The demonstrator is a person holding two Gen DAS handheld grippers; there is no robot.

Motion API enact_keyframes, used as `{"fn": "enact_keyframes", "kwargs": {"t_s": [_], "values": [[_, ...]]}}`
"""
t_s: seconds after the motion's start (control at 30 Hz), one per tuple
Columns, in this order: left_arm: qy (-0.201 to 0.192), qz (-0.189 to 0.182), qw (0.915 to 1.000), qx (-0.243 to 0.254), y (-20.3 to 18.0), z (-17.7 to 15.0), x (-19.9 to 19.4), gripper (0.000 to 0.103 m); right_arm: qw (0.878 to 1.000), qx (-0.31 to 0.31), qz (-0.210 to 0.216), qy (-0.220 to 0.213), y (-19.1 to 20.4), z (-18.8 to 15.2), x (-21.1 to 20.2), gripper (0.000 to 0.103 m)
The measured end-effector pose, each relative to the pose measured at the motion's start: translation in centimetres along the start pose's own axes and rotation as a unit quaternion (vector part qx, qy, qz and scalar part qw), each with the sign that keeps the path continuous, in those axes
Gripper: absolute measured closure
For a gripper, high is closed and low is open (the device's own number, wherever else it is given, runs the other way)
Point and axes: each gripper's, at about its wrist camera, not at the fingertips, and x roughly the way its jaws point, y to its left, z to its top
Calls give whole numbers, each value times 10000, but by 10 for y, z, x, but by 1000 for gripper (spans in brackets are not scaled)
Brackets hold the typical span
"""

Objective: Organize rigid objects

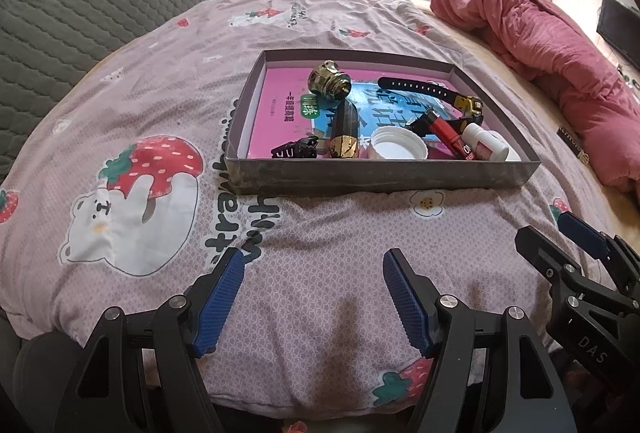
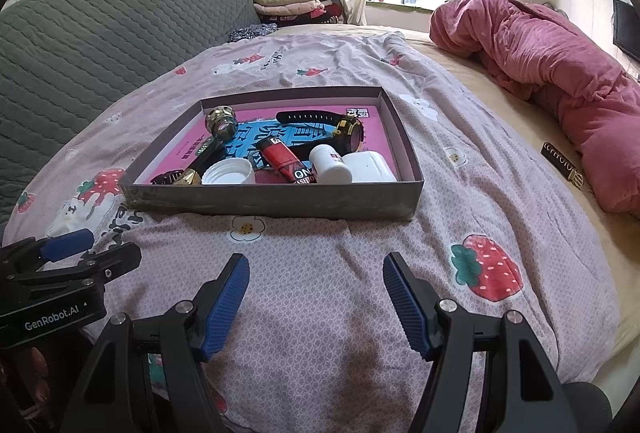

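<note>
Grey box [image 2: 276, 199], pink-and-blue book [image 1: 280, 101], red lighter [image 2: 280, 157], white cap [image 2: 229, 172], strawberry-print pink sheet [image 2: 340, 273], blue-padded black tongs [image 2: 316, 265].

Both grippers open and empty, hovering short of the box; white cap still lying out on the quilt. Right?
Not the cap. The right wrist view shows the white cap inside the box, beside the red lighter. The rest holds: left gripper and right gripper are open, empty, short of the box.
</note>
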Motion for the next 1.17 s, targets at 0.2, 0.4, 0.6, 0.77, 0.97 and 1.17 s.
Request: {"fn": "enact_keyframes", "kwargs": {"t_s": [0.2, 0.4, 0.6, 0.77, 0.97, 1.17], "values": [[41, -28, 10000, -20, 0, -1, 2, 30, 10000, 7, 1, 11, -1, 0, 0, 34], [25, -24, 10000, -21, 1, -2, 3, 30, 10000, -14, -24, 12, -1, 0, 0, 34], [75, -22, 9999, -62, 2, -2, 4, 30, 10000, -25, -50, 11, -2, -1, -2, 34], [111, -8, 9999, -55, 2, -3, 7, 30, 10000, -22, -37, 40, -2, -1, 0, 34], [102, 5, 9999, -9, 1, -3, 7, 30, 10000, -25, -34, 43, -2, 0, 1, 34], [79, -129, 9999, 15, 1, -2, 9, 30, 10000, 0, -52, 20, -2, 1, 2, 34]]}}
